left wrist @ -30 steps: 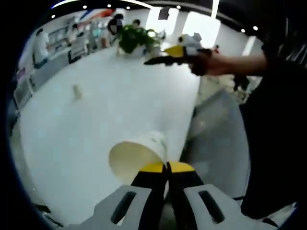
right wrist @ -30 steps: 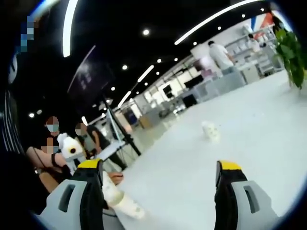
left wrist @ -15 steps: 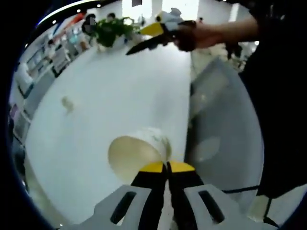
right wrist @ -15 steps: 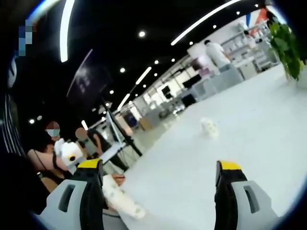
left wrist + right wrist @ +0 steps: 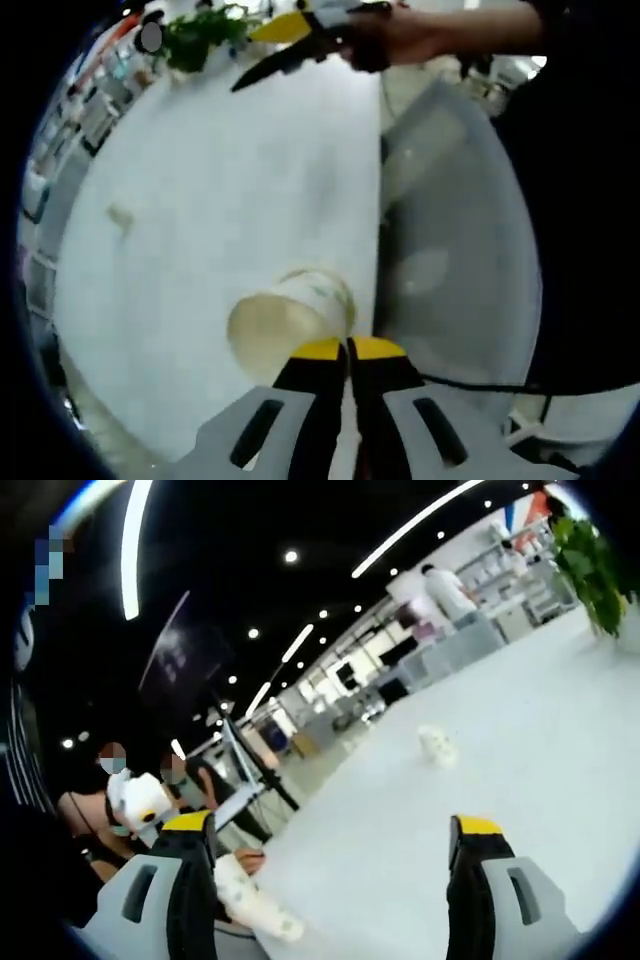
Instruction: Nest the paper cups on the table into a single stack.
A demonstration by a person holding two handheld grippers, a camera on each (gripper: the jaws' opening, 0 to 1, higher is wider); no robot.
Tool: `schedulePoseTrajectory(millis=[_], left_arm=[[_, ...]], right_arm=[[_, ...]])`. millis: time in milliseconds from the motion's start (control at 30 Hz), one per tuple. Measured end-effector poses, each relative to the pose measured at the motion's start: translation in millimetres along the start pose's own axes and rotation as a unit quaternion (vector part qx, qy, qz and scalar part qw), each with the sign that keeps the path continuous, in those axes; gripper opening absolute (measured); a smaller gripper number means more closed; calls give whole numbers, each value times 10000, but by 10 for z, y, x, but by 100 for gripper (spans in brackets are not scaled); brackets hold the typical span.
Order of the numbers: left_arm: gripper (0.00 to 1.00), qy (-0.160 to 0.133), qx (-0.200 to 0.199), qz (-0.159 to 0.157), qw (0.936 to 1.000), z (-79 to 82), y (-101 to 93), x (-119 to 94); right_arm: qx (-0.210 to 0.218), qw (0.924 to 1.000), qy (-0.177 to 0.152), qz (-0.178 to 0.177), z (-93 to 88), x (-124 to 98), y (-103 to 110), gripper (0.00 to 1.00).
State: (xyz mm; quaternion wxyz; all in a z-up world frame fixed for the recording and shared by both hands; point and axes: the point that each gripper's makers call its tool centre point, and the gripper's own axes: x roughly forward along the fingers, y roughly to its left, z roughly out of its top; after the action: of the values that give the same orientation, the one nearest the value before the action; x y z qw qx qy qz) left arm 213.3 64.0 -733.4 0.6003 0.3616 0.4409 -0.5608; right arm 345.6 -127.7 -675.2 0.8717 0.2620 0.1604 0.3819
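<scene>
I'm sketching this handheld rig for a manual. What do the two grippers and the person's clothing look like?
Both the left gripper and the right gripper have light grey moulded bodies with slotted cut-outs, black fingers and yellow tips. In the left gripper view the right gripper comes in at the top, yellow and black. A thin dark cable runs past the person's dark clothing.

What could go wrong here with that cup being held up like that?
The left hand-held gripper pinches only the rim of the paper cup, so the thin wall could crumple or slip. The other cup sits far off on the table, while the right hand-held gripper is open, so reaching may tip it.
</scene>
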Motion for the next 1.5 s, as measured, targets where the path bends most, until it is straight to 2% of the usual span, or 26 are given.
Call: schedulePoseTrajectory(millis=[200,267,367,467,700,767,933,1067,1200,1300,1333,1400,1467,1500], left_arm=[[1,-92,-130,-110,9998,22,-25,71],[1,-109,29,-149,9998,12,-42,107],[2,-138,59,-214,9997,2,-69,144],[4,-412,-329,-335,9980,52,-99,170],[6,-476,-404,-359,9974,-13,-69,226],[6,-614,-542,-338,9961,-3,-50,224],[14,-913,-819,-345,9919,21,-53,190],[21,-1574,-1078,-252,9813,136,0,111],[26,-1788,-1267,-183,9755,104,46,56],[28,-2071,-1452,-93,9674,119,109,3],[30,-2203,-1597,-73,9623,140,134,-24],[32,-2382,-1639,59,9573,153,201,-80],[34,-2610,-1788,135,9485,183,258,-135],[35,-2657,-1807,185,9468,179,281,-152]], right_arm=[[133,9999,-55,-5,-12,-25,-9,94],[138,9999,-101,-23,-1,-25,-17,94],[133,9998,-116,-19,12,-26,-24,94],[121,9999,-121,-10,28,-21,-17,94],[200,9997,-144,-31,28,-19,-52,94],[189,9997,-115,-41,23,-19,-58,94],[220,9997,-108,-54,22,-17,-86,94],[231,9996,-111,-66,50,-6,-113,94],[215,9997,-90,-80,63,7,-139,94],[218,9997,-61,-78,58,8,-129,93],[209,9997,-45,-78,56,10,-126,93],[193,9998,-24,-74,47,13,-129,93],[191,9998,-1,-72,35,15,-124,93],[185,9998,19,-70,24,16,-119,93]])
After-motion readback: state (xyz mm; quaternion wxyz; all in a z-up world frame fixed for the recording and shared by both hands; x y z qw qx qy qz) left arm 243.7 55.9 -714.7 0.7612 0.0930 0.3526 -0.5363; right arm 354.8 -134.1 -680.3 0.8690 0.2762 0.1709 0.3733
